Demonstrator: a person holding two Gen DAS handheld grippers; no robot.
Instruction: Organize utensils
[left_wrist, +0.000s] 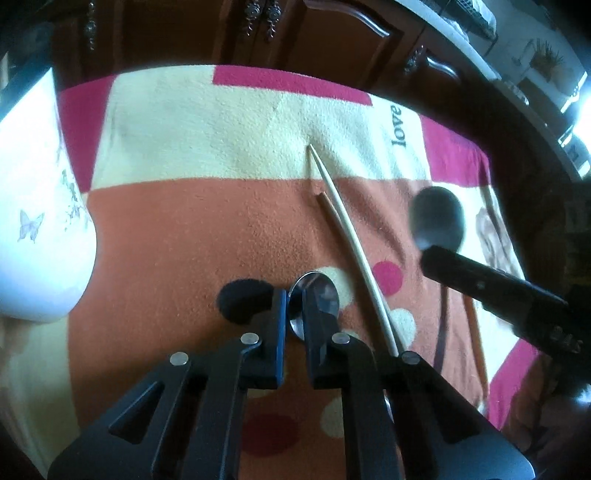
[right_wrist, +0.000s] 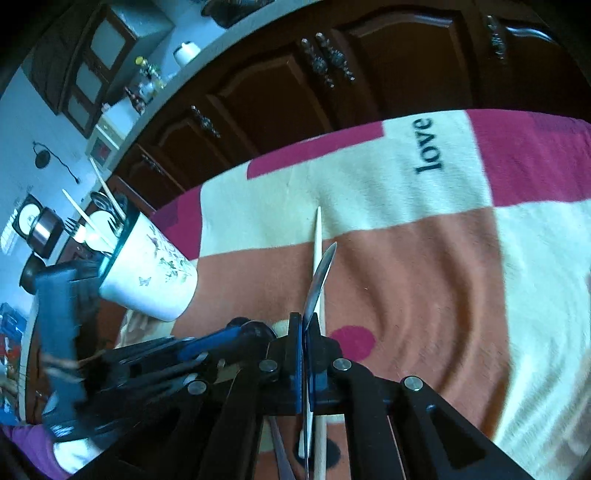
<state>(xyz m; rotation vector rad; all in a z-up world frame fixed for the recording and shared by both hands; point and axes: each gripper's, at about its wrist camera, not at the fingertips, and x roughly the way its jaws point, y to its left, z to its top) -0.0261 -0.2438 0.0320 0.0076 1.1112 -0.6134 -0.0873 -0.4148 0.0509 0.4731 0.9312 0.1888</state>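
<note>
My left gripper (left_wrist: 293, 295) hangs low over a metal spoon (left_wrist: 321, 295) on the patterned cloth; its jaws stand a narrow gap apart with the spoon's bowl just ahead of the right finger, and I cannot tell whether it grips. Two pale chopsticks (left_wrist: 343, 218) lie beside the spoon. My right gripper (right_wrist: 304, 325) is shut on a metal spoon (right_wrist: 319, 280), held edge-on above a chopstick (right_wrist: 317, 236). It shows blurred in the left wrist view (left_wrist: 437, 218). The white floral cup (right_wrist: 155, 273) at the left holds several utensils.
The cup's side (left_wrist: 37, 206) fills the left edge of the left wrist view. The patterned cloth (right_wrist: 443, 258) covers the table. Dark wooden cabinets (right_wrist: 295, 99) stand behind the table's far edge. The left gripper's body (right_wrist: 59, 332) sits at the right wrist view's left.
</note>
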